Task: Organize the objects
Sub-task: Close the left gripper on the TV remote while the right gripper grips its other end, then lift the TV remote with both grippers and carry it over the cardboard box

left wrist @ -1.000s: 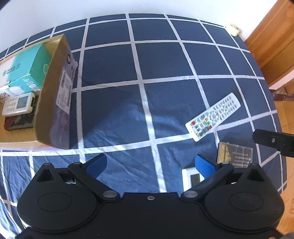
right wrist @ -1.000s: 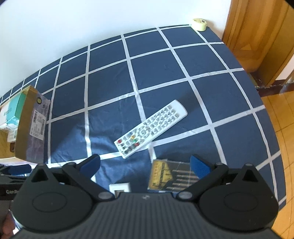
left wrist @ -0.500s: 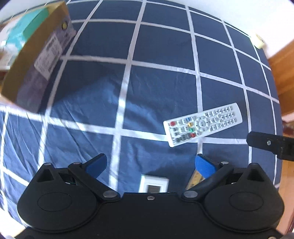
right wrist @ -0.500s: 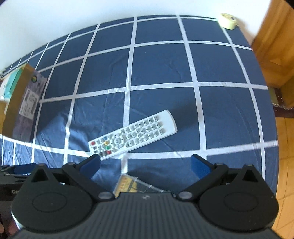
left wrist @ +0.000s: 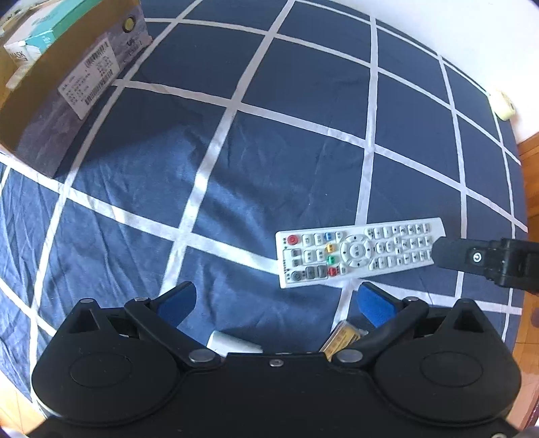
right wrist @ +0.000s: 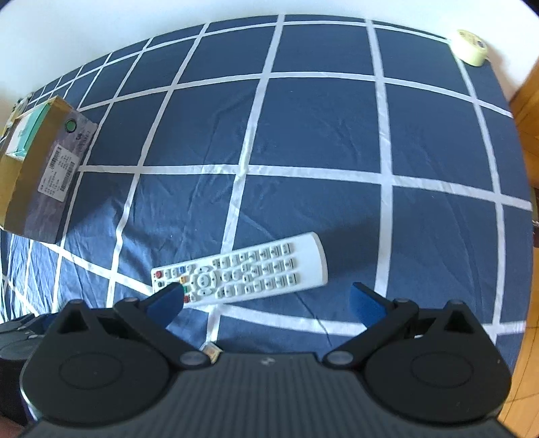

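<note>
A white remote control (left wrist: 358,252) (right wrist: 241,271) lies flat on the blue checked cloth. My right gripper (right wrist: 266,300) hovers just short of it, open, its left fingertip (right wrist: 168,300) over the remote's button end. My left gripper (left wrist: 274,300) is open too, below and left of the remote, holding nothing. A small white device (left wrist: 232,342) and a yellow packet (left wrist: 343,338) peek out under the left gripper. The cardboard box (left wrist: 67,87) (right wrist: 37,171) at the far left holds a teal mask box (left wrist: 43,28).
A roll of pale tape (left wrist: 503,106) (right wrist: 471,52) sits at the far right corner of the cloth. The cloth's right edge drops to a wooden floor (right wrist: 529,320). Part of the right gripper (left wrist: 488,261) shows in the left wrist view, beside the remote's end.
Both grippers have moved forward and turned toward the remote, which now sits closer in both views. The white device and packet have slipped under the grippers. Jaws stayed open.
</note>
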Action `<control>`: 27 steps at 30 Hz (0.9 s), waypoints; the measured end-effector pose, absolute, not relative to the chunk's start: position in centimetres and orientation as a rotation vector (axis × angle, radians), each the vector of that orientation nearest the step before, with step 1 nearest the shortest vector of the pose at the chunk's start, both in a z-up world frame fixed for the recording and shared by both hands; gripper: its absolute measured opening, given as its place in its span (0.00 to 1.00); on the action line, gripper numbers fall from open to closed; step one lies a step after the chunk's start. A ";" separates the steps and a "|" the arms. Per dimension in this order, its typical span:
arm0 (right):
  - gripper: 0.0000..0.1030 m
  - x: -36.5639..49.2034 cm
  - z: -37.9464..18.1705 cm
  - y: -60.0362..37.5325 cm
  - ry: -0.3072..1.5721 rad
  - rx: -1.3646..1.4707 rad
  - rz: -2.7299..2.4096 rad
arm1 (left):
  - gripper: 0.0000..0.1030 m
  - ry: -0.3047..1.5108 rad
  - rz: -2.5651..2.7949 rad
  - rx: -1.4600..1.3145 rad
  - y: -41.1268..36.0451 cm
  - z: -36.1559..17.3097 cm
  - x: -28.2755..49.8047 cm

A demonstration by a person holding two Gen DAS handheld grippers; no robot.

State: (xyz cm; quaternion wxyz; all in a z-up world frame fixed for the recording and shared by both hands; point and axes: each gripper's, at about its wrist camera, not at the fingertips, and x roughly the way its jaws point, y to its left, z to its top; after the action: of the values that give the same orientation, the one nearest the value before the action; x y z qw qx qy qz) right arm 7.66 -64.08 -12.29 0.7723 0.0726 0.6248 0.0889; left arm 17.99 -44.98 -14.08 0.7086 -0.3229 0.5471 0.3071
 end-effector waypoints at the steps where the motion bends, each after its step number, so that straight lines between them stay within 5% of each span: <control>1: 1.00 8.0 -12.6 -64.1 1.362 0.153 0.197 | 1.00 1.216 0.685 -0.722 -44.9 -14.4 18.3; 27: 0.94 12.3 -19.7 -62.9 1.518 0.069 0.295 | 1.00 1.256 0.618 -0.816 -44.5 -19.2 22.5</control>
State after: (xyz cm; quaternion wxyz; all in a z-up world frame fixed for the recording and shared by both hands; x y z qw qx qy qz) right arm 12.32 -62.89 -19.68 0.7150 0.0312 0.6856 0.1331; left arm 22.52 -44.49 -19.20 0.6896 -0.3648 0.5614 0.2762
